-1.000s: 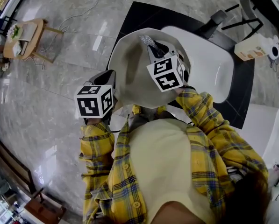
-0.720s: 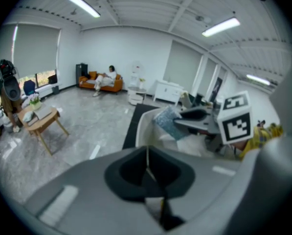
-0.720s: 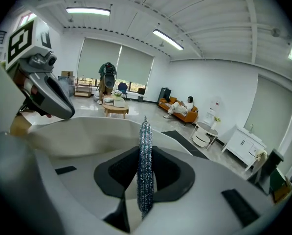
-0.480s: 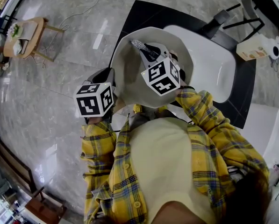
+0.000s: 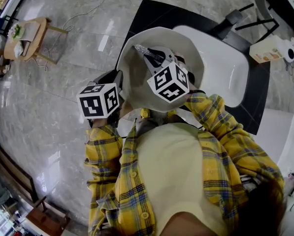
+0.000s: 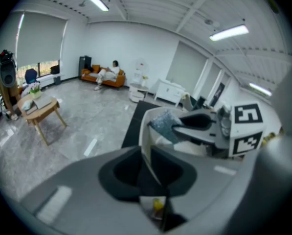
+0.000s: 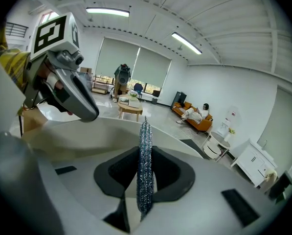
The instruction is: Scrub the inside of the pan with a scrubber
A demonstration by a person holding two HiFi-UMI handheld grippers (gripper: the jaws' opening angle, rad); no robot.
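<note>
A cream pan (image 5: 137, 80) is tilted up in front of the person, its inside facing the right gripper. My left gripper (image 5: 116, 80) holds the pan's left rim (image 6: 145, 136). The thin wall runs between its jaws, which are opening. My right gripper (image 5: 154, 56) is inside the pan, shut on a flat silvery scrubber (image 5: 143, 49). In the right gripper view the scrubber (image 7: 145, 163) stands edge-on between the jaws, over the pan's inner wall (image 7: 87, 136). In the left gripper view the scrubber (image 6: 163, 124) sits at the tip of the right gripper (image 6: 197, 124).
A white sink basin (image 5: 223, 70) lies behind the pan, set in a black surround (image 5: 255, 100). A white bottle-like object (image 5: 270, 50) stands at the far right. A small wooden table (image 5: 31, 38) stands far left on the marble floor. A person sits on an orange sofa (image 6: 104, 75) in the distance.
The right gripper has carried the scrubber left and away across the pan's inside. The pan's rim has risen slightly. The left gripper has shifted only a little.
</note>
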